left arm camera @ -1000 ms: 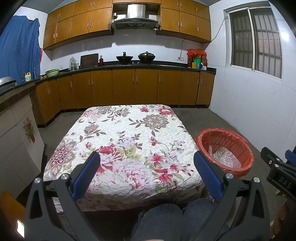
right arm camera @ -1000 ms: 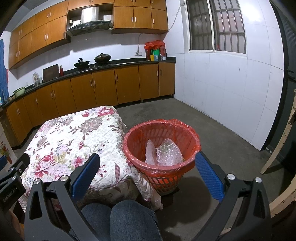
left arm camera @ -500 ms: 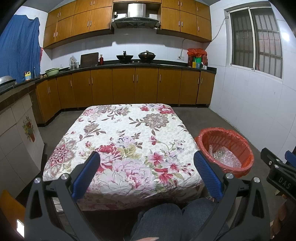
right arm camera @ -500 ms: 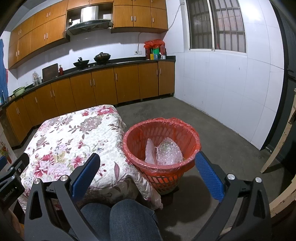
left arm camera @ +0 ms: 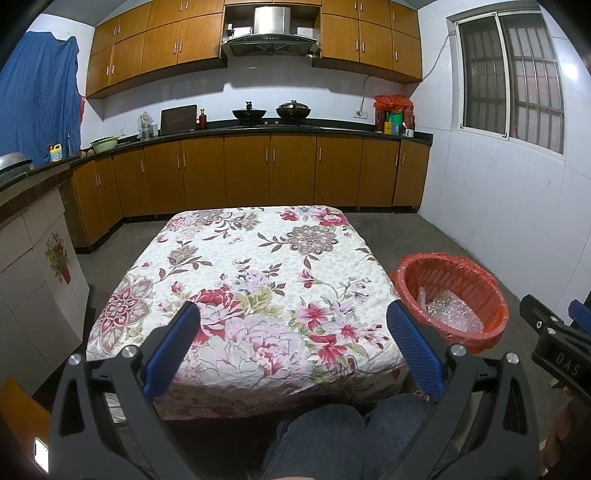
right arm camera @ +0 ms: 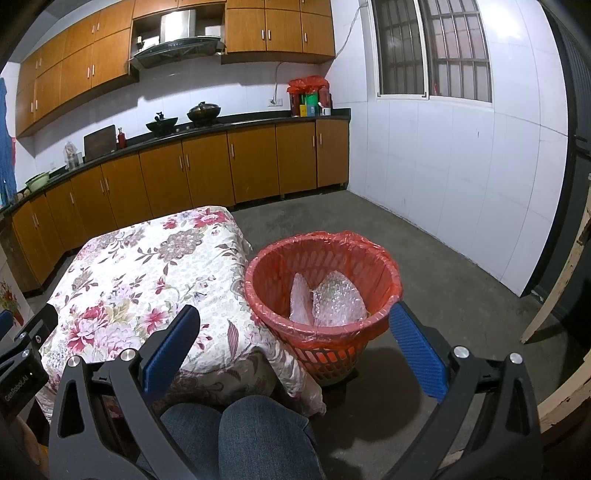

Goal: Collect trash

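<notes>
- The left tool [left arm camera: 293,343] hangs above the near edge of the table [left arm camera: 258,266], its blue-padded fingers [left arm camera: 171,349] spread wide with nothing between them.
- The right tool [right arm camera: 295,343] is likewise spread wide and empty, aimed at the red basket [right arm camera: 321,254]; its right finger lies low beside the basket's near rim, though whether they touch cannot be told.
- The basket stands on the concrete floor [right arm camera: 424,258] just beside the table's right side, lined with a thin red bag [right arm camera: 354,236] folded over the rim.
- The trash sits inside the basket: two crumpled pieces of clear bubble wrap [right arm camera: 332,299] leaning against each other at the bottom. From the left view they show as a pale heap [left arm camera: 452,314].
- The table is covered with a floral cloth [right arm camera: 147,280] that hangs down on the basket's side, its drooping corner close to the basket's wall.
- The person's knees in jeans [right arm camera: 258,432] sit below both tools, at the table's near edge.
- Behind, wooden cabinets [left arm camera: 273,170] run along the wall, with two woks [left arm camera: 271,109] on the stove under a range hood [left arm camera: 269,31].
- A barred window [left arm camera: 513,81] is set in the right wall, and a wooden frame [right arm camera: 557,291] leans at the far right.
</notes>
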Action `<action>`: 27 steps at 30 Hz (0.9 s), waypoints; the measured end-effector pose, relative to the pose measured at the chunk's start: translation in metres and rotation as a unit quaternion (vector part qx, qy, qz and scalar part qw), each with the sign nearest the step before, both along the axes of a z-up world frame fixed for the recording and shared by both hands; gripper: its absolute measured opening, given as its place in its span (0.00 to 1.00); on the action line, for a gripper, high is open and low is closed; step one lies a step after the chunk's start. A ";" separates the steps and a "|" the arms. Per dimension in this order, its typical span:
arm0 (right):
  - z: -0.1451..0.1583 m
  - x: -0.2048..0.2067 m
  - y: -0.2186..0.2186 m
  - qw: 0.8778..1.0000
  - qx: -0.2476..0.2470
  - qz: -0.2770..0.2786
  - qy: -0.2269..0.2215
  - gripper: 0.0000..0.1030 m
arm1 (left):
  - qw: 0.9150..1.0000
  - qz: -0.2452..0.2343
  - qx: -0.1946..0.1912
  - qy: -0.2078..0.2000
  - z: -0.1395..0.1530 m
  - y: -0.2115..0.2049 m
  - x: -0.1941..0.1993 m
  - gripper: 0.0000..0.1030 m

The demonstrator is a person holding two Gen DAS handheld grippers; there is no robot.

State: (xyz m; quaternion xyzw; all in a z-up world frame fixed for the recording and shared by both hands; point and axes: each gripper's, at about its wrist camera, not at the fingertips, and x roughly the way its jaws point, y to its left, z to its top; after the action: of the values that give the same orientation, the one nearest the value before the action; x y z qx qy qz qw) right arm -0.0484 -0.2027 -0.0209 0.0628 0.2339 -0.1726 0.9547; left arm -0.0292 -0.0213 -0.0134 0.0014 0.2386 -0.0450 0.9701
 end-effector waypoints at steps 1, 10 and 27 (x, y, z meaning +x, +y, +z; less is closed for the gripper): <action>0.000 -0.001 0.001 1.000 0.000 0.000 0.000 0.98 | 1.000 0.000 0.001 0.001 0.000 0.000 -0.001 0.96; -0.001 0.000 0.000 1.000 0.001 0.000 0.001 0.98 | 1.000 0.000 0.001 0.001 -0.001 -0.001 -0.001 0.96; 0.000 0.001 -0.002 1.000 0.001 0.000 0.002 0.98 | 1.000 0.001 0.002 0.004 -0.004 -0.001 -0.006 0.96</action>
State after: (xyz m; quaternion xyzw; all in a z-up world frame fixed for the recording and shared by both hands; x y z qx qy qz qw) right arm -0.0474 -0.2043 -0.0211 0.0638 0.2365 -0.1723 0.9541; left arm -0.0348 -0.0219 -0.0176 0.0027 0.2425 -0.0438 0.9692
